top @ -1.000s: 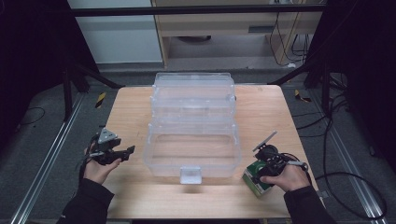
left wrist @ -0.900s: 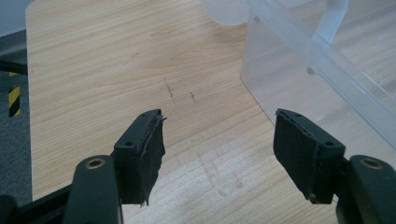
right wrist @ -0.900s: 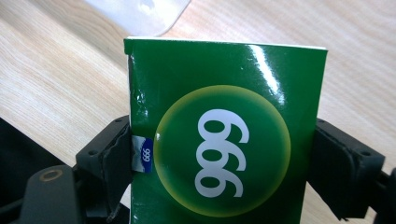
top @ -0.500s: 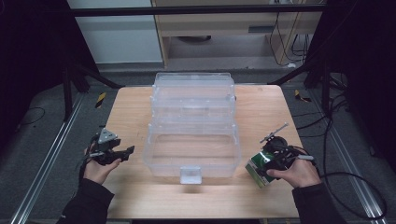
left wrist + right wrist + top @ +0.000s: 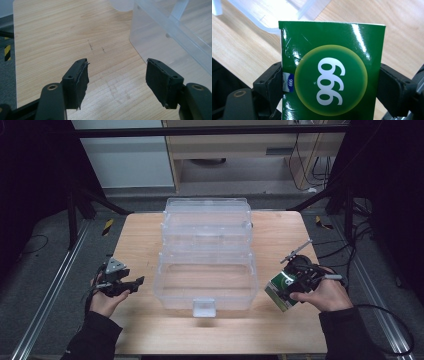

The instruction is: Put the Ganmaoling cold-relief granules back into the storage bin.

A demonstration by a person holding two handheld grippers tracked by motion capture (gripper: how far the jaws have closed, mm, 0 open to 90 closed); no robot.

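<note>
Rightward-shifted right gripper (image 5: 286,292) — green box (image 5: 332,72) seemingly squeezed between its fingers (image 5: 270,83)

The green box (image 5: 332,72) is cut off by the bottom edge

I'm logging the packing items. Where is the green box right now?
The green box is clamped in the right gripper, at the right of the high view, just beside the right wall of the clear plastic bin on the wooden table.
</note>
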